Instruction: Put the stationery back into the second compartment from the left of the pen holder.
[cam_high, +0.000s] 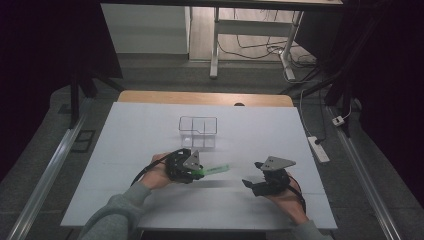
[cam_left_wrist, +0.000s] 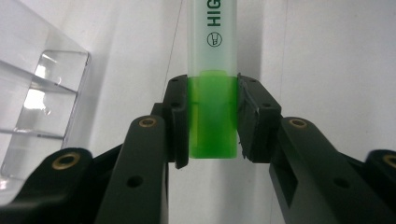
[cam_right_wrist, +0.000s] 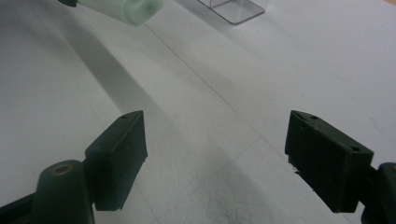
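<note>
A green highlighter (cam_high: 214, 170) with a pale frosted cap (cam_left_wrist: 212, 32) is held by its bright green end in my left gripper (cam_high: 196, 173), whose pads press on both sides of it (cam_left_wrist: 212, 119). The pen points right, level above the white table. My right gripper (cam_high: 249, 181) sits to the right of it, jaws wide apart (cam_right_wrist: 215, 158) with nothing between them. The cap end of the highlighter (cam_right_wrist: 128, 9) shows at the top left of the right gripper view.
A clear plastic organiser with compartments (cam_high: 198, 131) stands just behind the left gripper, and its wall (cam_left_wrist: 42, 102) shows close on the left. The white table sheet (cam_high: 150, 200) has free room in front and at both sides. Its corner (cam_right_wrist: 233, 11) lies ahead of the right gripper.
</note>
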